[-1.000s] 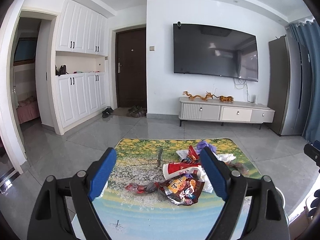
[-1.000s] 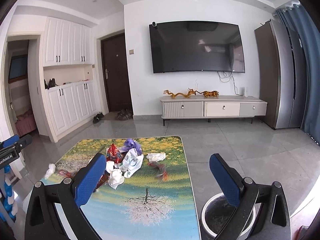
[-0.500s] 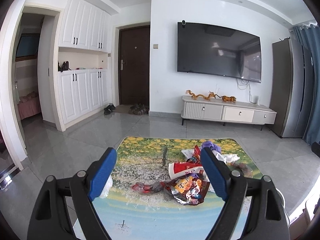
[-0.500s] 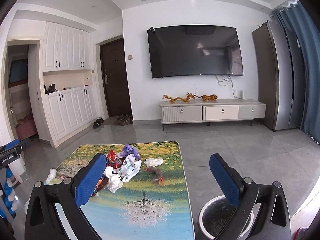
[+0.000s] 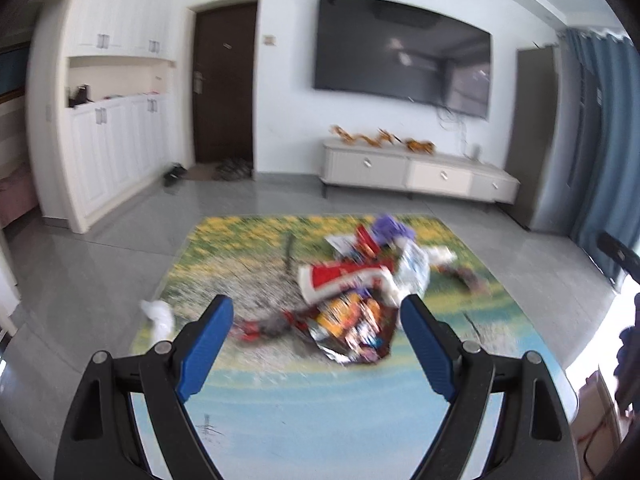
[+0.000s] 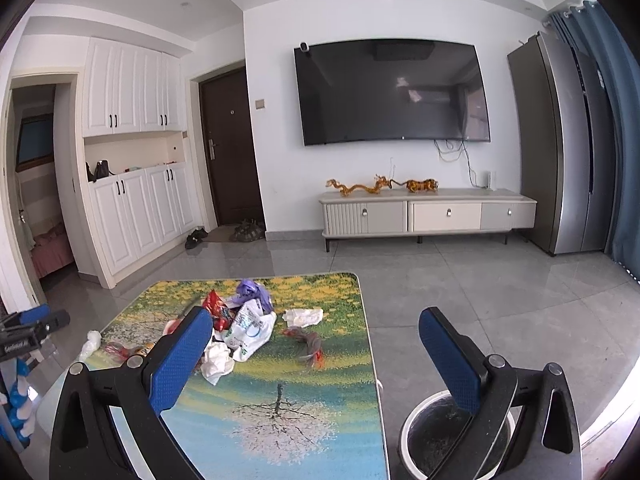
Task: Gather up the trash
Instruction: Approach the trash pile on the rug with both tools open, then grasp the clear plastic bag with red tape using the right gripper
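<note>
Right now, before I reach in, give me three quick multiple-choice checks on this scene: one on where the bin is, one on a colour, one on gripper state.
1. Where is the trash bin?
A. On the table
B. On the floor off the table's right edge
C. Beside the TV cabinet

2. What colour is the crumpled bag at the far end of the trash pile?
A. Purple
B. Green
C. Black

3. What is the left gripper doing?
A. Shut on a wrapper
B. Shut on nothing
C. Open, holding nothing

Answers:
1 B: the right wrist view shows its white rim low beside the table.
2 A: it is plainly purple.
3 C: the blue pads stand wide apart, with the snack wrapper lying on the table beyond them.
</note>
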### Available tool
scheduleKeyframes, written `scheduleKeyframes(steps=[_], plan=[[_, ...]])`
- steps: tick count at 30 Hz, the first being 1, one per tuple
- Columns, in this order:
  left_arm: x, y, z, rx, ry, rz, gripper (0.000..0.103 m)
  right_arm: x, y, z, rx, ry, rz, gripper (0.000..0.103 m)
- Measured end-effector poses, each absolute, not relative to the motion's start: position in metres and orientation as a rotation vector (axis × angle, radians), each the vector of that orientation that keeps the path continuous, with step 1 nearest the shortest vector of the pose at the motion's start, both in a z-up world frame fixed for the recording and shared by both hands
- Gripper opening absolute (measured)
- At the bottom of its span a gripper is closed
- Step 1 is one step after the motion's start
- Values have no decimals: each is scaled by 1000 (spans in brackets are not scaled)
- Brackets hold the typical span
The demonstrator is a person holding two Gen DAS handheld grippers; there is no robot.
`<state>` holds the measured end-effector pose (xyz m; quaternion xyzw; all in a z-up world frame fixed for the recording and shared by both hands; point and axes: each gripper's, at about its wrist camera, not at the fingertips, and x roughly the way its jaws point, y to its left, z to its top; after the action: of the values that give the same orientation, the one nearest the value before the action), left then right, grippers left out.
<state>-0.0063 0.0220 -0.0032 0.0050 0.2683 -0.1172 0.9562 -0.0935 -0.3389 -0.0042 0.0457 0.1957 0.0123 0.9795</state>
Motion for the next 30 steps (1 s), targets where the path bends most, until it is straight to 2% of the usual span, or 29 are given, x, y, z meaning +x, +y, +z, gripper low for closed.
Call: scheduleKeyframes(steps=[7, 20, 25, 29, 30], plan=[[24, 10, -35, 22, 668, -322, 84, -57, -338, -40, 87, 528, 44, 103], [97, -22, -70, 85, 754, -403, 81, 22, -335, -89, 88, 709, 113, 103], [111, -24, -87, 84, 807, -424, 65, 60, -334, -102, 89, 766, 138, 103], [114, -22, -97, 66, 835, -435, 57, 84, -333, -115, 94, 815, 147, 103], [114, -21, -97, 60, 840, -440, 51, 89, -333, -119, 103, 829, 150, 103]])
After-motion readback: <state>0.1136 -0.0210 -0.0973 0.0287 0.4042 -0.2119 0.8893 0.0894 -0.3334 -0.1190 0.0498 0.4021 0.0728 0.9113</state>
